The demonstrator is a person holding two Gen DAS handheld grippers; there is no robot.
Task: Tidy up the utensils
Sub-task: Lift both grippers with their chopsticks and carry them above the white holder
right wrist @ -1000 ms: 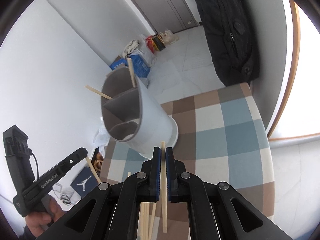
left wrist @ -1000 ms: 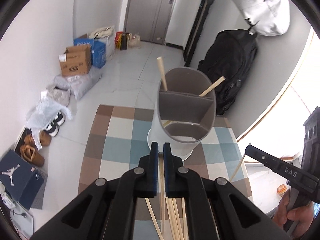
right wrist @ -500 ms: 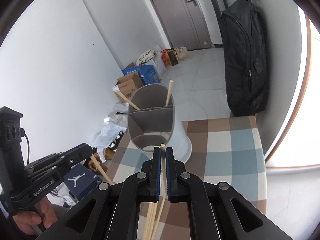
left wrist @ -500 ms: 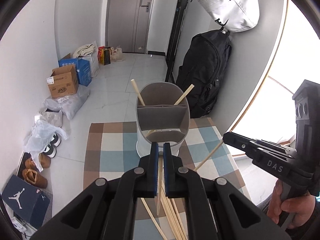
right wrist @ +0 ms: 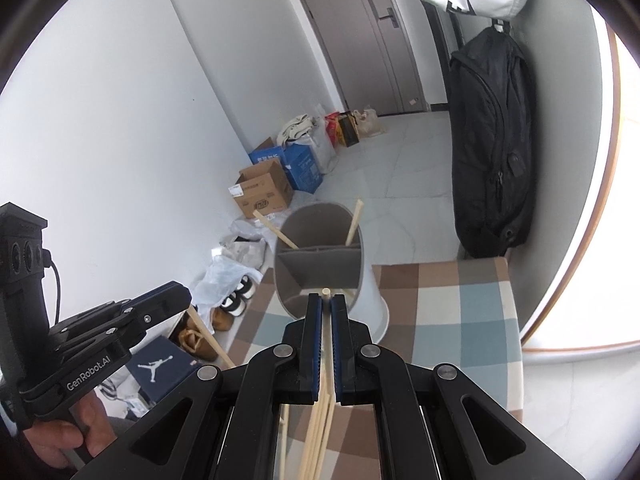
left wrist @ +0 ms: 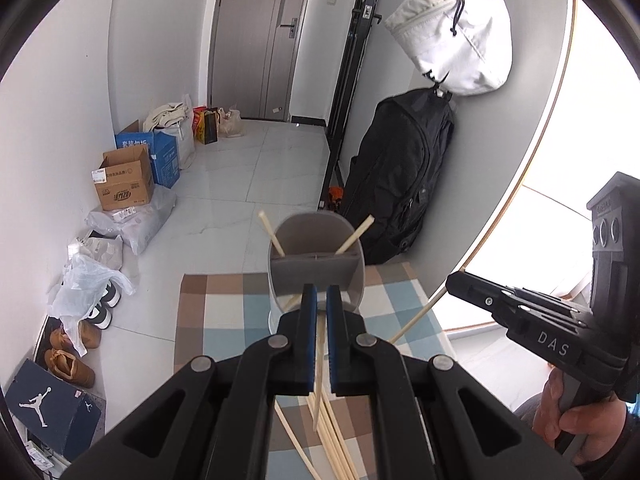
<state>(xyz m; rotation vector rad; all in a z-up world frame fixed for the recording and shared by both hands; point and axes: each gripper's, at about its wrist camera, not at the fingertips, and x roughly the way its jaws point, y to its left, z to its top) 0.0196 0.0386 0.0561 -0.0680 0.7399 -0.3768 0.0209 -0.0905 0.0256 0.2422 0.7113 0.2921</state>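
Seemingly mid-carry. From the left wrist view: left hand-held gripper (left wrist: 321, 300) nearly closed on a single chopstick (left wrist: 319, 376), pinched partway along so the lower end hung over the loose chopsticks (left wrist: 338, 452) on the checked counter (left wrist: 224, 320). Ahead, standing on that counter, the grey divided holder (left wrist: 316, 270), two sticks already leaning out of its far compartment. Off to the right, the other tool, gripping a stick too.

From the right wrist view: right hand-held gripper (right wrist: 326, 306) likewise closed to a narrow slit on one chopstick (right wrist: 325, 294), tip poking just above the pads, probably held upright for dropping end-first. Holder (right wrist: 320, 258) just beyond the tips, near compartments open toward the camera. Left tool low at the left edge, well apart from the holder. Next, likely lowering each stick into a compartment.
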